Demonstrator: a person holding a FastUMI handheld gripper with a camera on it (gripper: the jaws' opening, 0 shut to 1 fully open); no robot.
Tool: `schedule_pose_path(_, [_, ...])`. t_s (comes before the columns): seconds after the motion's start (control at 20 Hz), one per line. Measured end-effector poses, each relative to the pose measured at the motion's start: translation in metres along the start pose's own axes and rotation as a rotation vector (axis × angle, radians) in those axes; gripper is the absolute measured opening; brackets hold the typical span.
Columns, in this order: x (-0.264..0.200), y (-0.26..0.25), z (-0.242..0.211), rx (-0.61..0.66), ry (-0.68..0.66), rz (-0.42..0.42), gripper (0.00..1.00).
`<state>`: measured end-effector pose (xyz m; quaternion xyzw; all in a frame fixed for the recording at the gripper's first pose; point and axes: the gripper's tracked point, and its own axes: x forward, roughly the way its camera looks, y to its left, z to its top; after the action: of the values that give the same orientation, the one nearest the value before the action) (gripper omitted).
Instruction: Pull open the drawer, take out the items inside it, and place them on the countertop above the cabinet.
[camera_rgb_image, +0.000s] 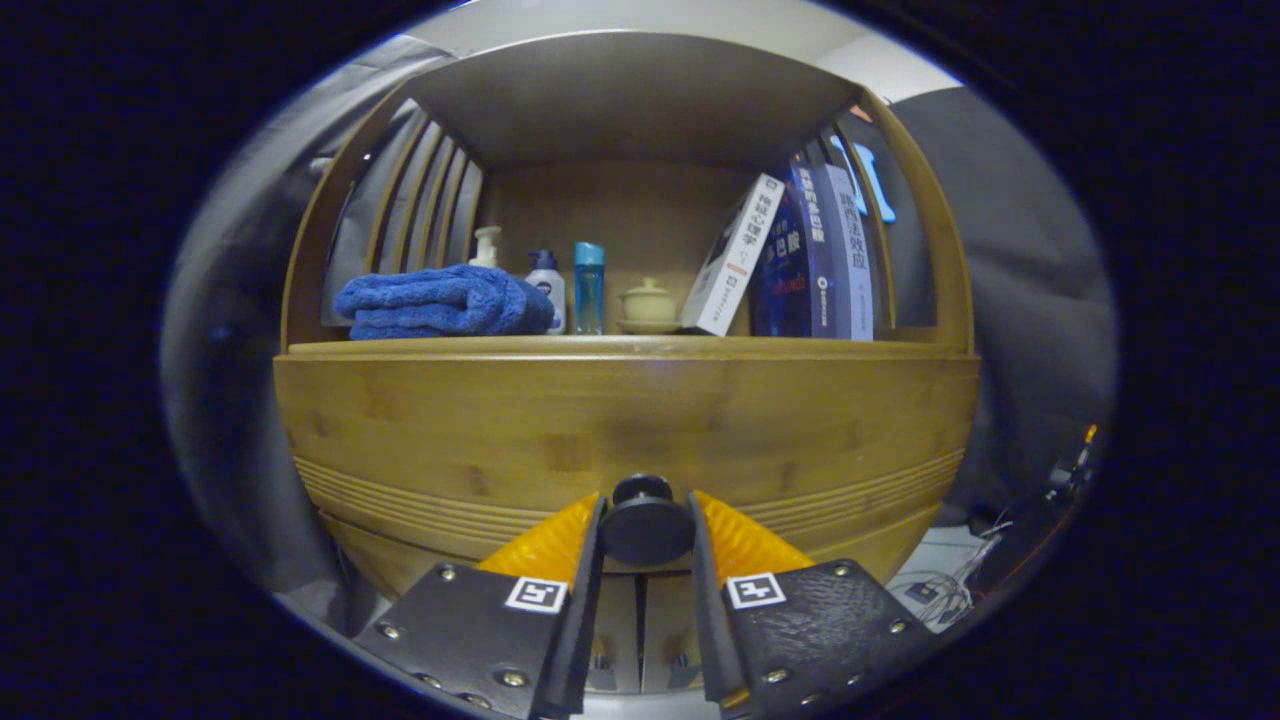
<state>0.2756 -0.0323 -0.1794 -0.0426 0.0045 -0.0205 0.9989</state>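
Note:
A wooden cabinet fills the view, its drawer front (620, 430) a broad bamboo panel below the countertop (630, 347). A round black knob (645, 520) sticks out from the drawer front's lower middle. My gripper (646, 508) is at that knob, with one finger on each side of it and both pressing on it. The drawer looks closed or barely out; its inside is hidden.
On the countertop stand a folded blue towel (440, 300), a pump bottle (486, 247), a white bottle (545, 288), a blue tumbler (589, 287), a lidded cup on a saucer (649, 303) and leaning books (800, 255). Cables (945, 590) lie low on the right.

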Motion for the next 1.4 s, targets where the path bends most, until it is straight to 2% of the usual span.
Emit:
schedule_pose_path(0.05, [0.0,0.002,0.001,0.008,0.0,0.016,0.44])
schedule_pose_path(0.2, [-0.005,-0.002,-0.004,-0.02,0.051,0.012,0.31])
schedule_pose_path(0.8, [-0.102,-0.013,-0.008,-0.046,0.083,0.019,0.31])
schedule_pose_path(1.35, [-0.213,-0.013,-0.038,-0.019,0.146,0.04,0.31])
schedule_pose_path(1.4, [-0.216,-0.014,-0.042,-0.018,0.122,0.052,0.26])
